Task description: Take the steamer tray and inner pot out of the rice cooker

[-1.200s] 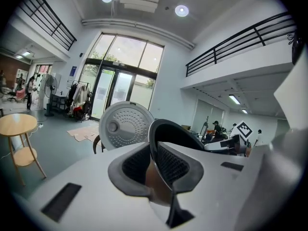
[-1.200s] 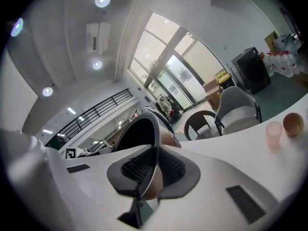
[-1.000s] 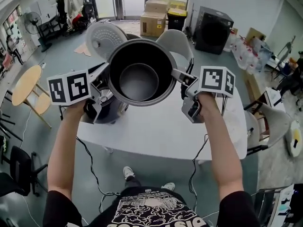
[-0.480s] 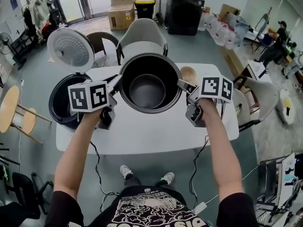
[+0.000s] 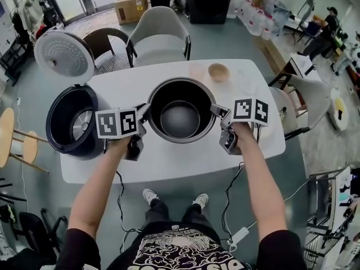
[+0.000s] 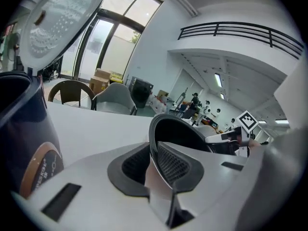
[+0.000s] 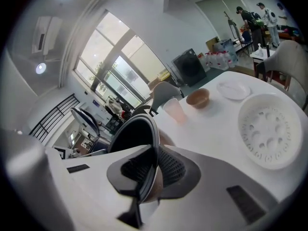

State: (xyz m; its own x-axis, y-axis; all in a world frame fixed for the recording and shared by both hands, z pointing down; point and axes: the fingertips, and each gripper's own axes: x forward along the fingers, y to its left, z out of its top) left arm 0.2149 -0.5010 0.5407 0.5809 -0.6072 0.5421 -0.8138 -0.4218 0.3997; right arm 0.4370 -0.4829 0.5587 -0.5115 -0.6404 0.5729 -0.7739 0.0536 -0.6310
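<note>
Inner pot [image 5: 180, 117] between left gripper [image 5: 145, 113] and right gripper [image 5: 217, 111] over white table [image 5: 169, 163], open rice cooker [image 5: 63, 129] at its left.

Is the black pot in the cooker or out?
Out: left gripper and right gripper clamp the inner pot by its rim over the table, beside the open rice cooker.

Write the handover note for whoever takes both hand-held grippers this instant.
Left hand-held gripper: shut on the rim of the inner pot, on its left side.
Right hand-held gripper: shut on the opposite rim.
Inner pot: out of the rice cooker, held over the table; unclear whether it has touched down.
Steamer tray: out, lying on the table at the right.
Rice cooker: lid open.
Left to do: set the pot down, open both grippers.
</note>
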